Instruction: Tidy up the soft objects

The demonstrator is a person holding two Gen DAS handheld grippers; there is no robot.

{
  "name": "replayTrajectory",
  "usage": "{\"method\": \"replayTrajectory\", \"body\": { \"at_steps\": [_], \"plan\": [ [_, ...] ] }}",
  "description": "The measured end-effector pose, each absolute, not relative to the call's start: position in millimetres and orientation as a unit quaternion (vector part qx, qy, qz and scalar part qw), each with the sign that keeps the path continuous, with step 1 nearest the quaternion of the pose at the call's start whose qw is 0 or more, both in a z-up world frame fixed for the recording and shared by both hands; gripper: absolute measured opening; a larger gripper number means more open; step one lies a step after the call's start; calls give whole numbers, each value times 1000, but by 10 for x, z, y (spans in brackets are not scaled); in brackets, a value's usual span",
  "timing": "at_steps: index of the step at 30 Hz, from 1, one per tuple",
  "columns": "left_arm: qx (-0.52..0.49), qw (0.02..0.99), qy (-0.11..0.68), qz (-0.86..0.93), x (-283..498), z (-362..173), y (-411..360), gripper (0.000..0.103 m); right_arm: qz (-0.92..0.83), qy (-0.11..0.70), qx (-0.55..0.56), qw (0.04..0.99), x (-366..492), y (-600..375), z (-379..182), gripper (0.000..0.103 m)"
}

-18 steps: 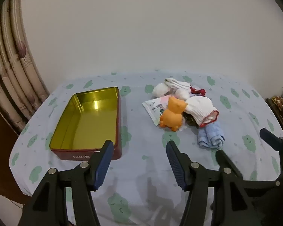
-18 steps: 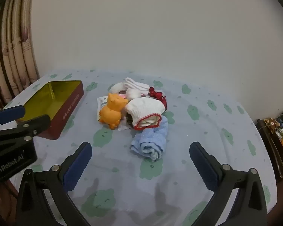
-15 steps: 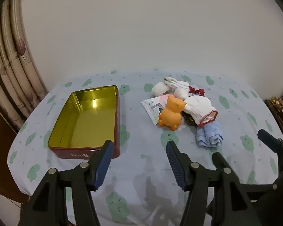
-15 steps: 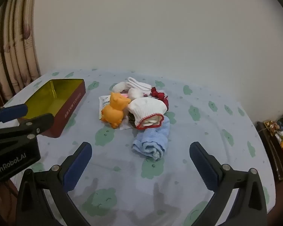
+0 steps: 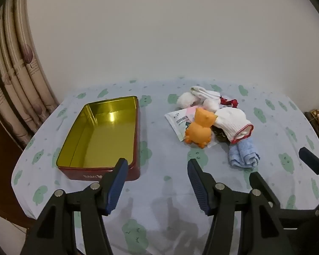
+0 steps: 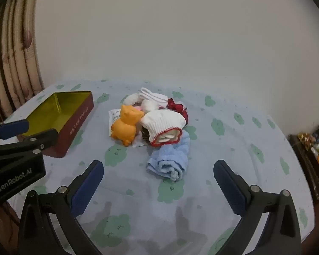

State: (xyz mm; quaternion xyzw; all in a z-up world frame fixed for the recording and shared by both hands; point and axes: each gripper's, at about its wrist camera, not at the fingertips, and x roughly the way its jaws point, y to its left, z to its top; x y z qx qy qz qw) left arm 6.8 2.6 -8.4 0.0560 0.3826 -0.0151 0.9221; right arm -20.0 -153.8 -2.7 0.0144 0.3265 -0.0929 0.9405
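Right gripper [image 6: 158, 181] open, near blue towel [image 6: 170, 162].

the right gripper [image 6: 158, 182] stood wide apart, holding nothing. the rolled blue towel [image 6: 171, 159] lay at 12 o'clock, the open tin [image 6: 74, 123] at 10 o'clock.

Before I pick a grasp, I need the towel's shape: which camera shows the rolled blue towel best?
The right wrist view: the rolled blue towel lies near centre ahead of the open right gripper, its rolled end and folds clear. The left wrist view shows it smaller, off to the right, partly tucked under the white glove.
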Motion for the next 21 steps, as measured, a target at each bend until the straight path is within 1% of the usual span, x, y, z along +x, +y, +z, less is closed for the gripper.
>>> {"method": "replayTrajectory", "body": {
  "at_steps": [13, 21],
  "plan": [
    [64, 922, 381, -8, 120, -165, 113, 60, -87, 327, 27, 941, -195, -1560, -70, 102],
    [65, 917, 394, -14, 142, -220, 92, 60, -86, 328, 25, 940, -186, -1541, -78, 102]
  ]
}}
